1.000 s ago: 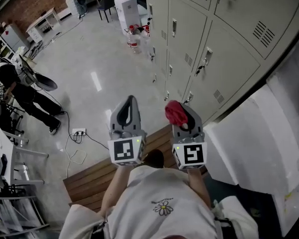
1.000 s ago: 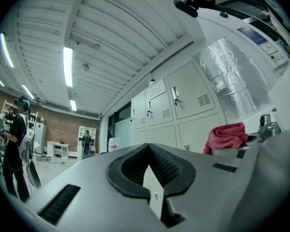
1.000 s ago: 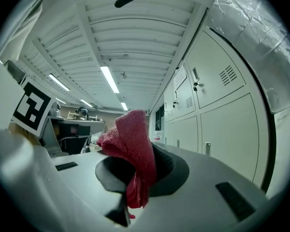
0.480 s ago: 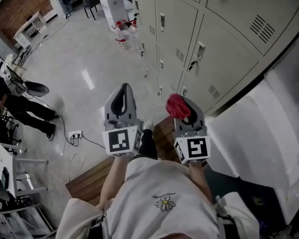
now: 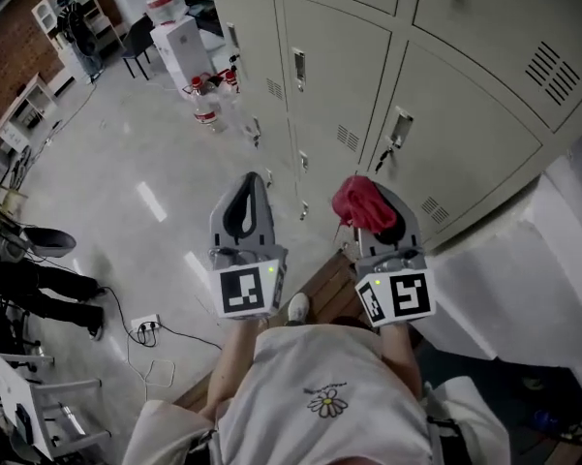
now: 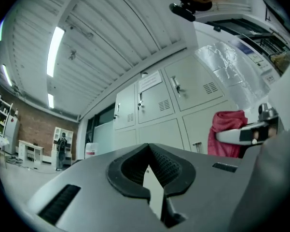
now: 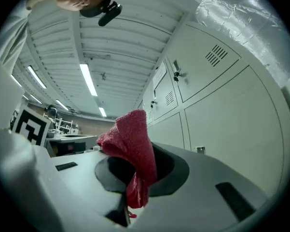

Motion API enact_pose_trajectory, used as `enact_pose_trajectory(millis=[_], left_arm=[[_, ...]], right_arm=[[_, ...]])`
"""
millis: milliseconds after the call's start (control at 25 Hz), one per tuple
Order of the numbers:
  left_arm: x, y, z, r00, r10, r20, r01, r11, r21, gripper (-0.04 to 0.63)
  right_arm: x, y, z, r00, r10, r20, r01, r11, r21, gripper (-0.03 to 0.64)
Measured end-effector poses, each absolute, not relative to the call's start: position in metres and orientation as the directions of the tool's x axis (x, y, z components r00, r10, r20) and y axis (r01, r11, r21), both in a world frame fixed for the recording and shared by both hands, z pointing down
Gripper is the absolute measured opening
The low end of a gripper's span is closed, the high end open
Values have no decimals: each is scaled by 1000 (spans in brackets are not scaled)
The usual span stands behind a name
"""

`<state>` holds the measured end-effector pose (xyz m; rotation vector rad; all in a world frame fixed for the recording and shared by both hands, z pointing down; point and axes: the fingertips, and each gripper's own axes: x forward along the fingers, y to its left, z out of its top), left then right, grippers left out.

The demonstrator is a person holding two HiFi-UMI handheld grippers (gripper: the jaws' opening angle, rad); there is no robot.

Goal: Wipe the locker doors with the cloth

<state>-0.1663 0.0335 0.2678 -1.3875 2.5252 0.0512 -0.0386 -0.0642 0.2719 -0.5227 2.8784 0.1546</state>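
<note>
Hanging bunched from the right tool (image 5: 366,194), the red cloth (image 5: 360,205) is being clamped between jaws closed on it, right of centre in the head view. It is being held near the grey locker doors (image 5: 465,114) filling the upper right, apart from them in the right gripper view. The left tool (image 5: 248,184) is being held alongside, left of centre, jaws pressed together on nothing. Both are being carried above a wooden bench (image 5: 321,277) at lower centre. Bottles (image 5: 205,107) are standing on the floor, upper left.
</note>
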Motion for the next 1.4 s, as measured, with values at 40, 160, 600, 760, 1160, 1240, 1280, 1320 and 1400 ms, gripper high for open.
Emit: enact_pose_trajectory(millis=[40,160,600,760,1160,1240,1280,1320,1400], left_arm=[[-174,28,267,-497,-831,-251,-843,530,-87,17],[-189,11,264,-422,-862,-279,-886,458,-73,16],[-226,-43,294,-307,-932,-194,-946,321,-46,17],[-237,-58,296,-325,-926,-194,-940,339,-42,17],[-212,-96,288,-270,-939,-211,-959,281,-24,17],[-209,-104,285,-260,-943,-208,-962,272,-34,17],[-209,-109,282,-253,-945,-205,-962,268,-47,17],[-208,-113,277,-245,-948,-203,-963,262,-61,15],[-207,-121,267,-224,-953,-202,-967,244,-77,17]], right_arm=[[-50,-69,269,-912,-341,-228,-364,929,65,29],[-79,-77,271,-904,-372,-212,-387,922,32,29],[-128,-105,316,-877,-474,-85,-481,868,121,29],[-123,-127,317,-859,-505,-83,-512,849,132,29],[-107,-161,296,-824,-553,-126,-567,808,160,29],[-103,-167,289,-814,-566,-131,-581,797,166,29],[-102,-172,280,-804,-578,-138,-595,785,172,29],[-100,-178,268,-788,-598,-146,-616,768,176,29],[-97,-194,239,-741,-650,-167,-671,720,174,29]])
